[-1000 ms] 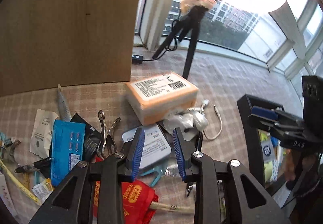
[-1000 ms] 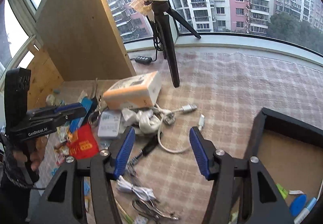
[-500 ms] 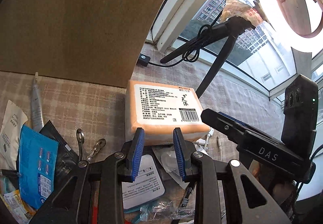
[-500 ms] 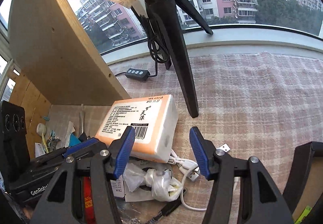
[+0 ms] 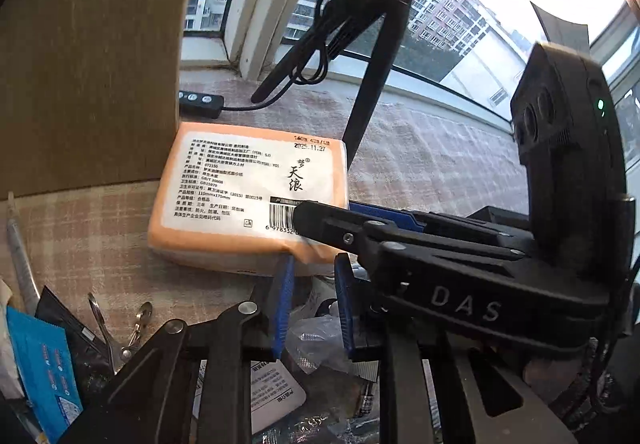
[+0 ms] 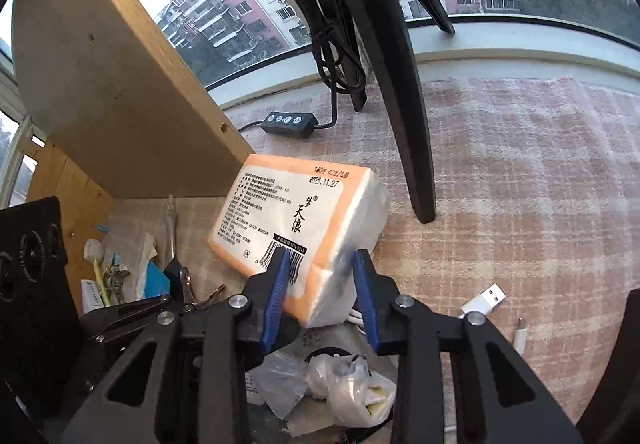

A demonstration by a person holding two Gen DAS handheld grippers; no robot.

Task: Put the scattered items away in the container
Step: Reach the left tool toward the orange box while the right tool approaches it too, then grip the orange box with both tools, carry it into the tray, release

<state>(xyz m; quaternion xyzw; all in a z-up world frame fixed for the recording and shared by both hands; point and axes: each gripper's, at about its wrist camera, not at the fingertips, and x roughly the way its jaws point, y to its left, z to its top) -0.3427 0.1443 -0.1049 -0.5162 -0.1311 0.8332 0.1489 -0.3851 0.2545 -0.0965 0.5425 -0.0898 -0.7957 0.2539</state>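
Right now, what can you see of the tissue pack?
The tissue pack is a soft plastic-wrapped block, orange with a white printed label, barcode and date. It lies label up on the checked cloth, one corner close to the wooden board. The right gripper has been closing on its near corner, pads pressing the wrap. The left gripper, narrowing, sits just short of its near edge, not holding it.

1. I see tissue pack (image 6: 298, 228): glossy plastic wrap, orange w/ white printed label.
2. Tablecloth (image 6: 520, 180): woven checked cloth, rough.
3. Board (image 5: 88, 56): matt wood.
4. My gripper pads (image 6: 276, 296): blue, ribbed.
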